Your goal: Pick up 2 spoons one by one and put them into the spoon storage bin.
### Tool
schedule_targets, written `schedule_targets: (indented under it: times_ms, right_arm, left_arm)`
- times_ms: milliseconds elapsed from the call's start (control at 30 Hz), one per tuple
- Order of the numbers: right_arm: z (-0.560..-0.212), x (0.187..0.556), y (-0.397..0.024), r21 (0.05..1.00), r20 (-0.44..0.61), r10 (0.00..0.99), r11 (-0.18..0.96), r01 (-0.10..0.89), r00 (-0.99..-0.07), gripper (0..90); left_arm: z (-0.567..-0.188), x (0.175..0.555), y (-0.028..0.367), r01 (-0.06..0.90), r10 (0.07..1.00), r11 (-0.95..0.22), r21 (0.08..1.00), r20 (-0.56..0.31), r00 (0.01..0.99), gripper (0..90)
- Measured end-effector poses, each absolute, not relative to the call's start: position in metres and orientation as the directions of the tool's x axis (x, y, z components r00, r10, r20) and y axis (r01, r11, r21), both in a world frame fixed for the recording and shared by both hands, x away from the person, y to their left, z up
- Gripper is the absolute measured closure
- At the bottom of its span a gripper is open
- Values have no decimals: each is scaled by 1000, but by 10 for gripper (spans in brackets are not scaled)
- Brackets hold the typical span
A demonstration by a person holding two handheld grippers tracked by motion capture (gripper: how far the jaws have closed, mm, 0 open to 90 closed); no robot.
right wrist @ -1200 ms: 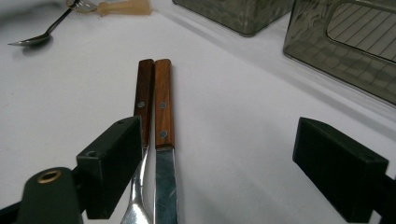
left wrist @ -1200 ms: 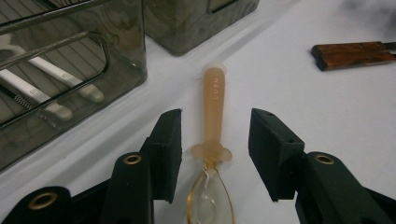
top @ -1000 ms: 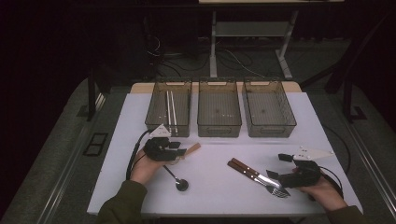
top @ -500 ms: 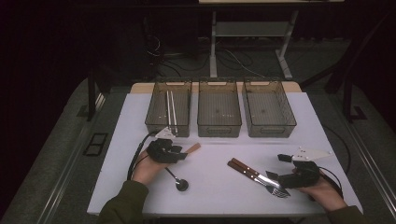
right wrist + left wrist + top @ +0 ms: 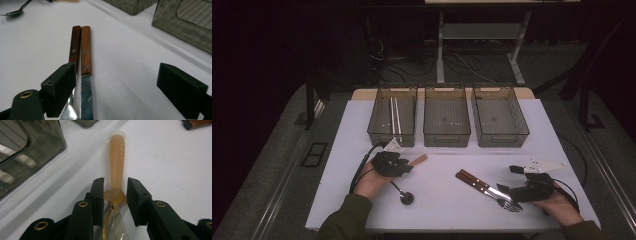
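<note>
A tan-handled utensil [image 5: 117, 162] with a clear head lies on the white table [image 5: 442, 210], handle pointing away from my left gripper [image 5: 115, 192]. Its jaws have just been closing, and both pads now touch the collar at the handle's base. In the high view that left gripper [image 5: 404, 167] sits in front of the left bin, with the tan handle [image 5: 418, 160] sticking out to the right. My right gripper [image 5: 117, 85] stands wide open over a wooden-handled knife [image 5: 85, 47] and fork [image 5: 74, 45], which lie side by side near its left jaw. The right gripper [image 5: 507, 192] is at the table's front right.
Three smoky clear bins [image 5: 447, 115] stand in a row at the back of the table. The left bin holds two white sticks [image 5: 394, 115]. A dark metal spoon [image 5: 402, 192] lies just right of the left hand. The table's front edge is close to both hands.
The left hand has shifted slightly over the tan handle. The right hand, the knife, the fork and the spoon have kept still.
</note>
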State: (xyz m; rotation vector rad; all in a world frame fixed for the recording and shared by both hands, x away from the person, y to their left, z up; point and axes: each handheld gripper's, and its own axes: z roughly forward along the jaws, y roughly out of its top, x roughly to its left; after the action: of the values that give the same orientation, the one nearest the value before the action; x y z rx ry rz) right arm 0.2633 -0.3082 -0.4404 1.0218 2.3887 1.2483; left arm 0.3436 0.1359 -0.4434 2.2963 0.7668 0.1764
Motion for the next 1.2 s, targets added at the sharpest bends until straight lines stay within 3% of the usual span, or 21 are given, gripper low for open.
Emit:
schedule_targets:
  times_ms: [267,1133,1200]
  right_arm:
    - [-440,263,-308,797,87,688,386,464,-721,158]
    - [-438,262,-307,806,91,680,379,455,-727,157]
    - [-438,262,-306,810,109,675,365,459,-729,125]
  left_arm:
    - [-442,341,133,455,544,-595,662,-85,835,758]
    - [-429,331,139,461,576,-568,682,-72,815,758]
    - [-428,331,140,464,580,-559,687,-75,811,758]
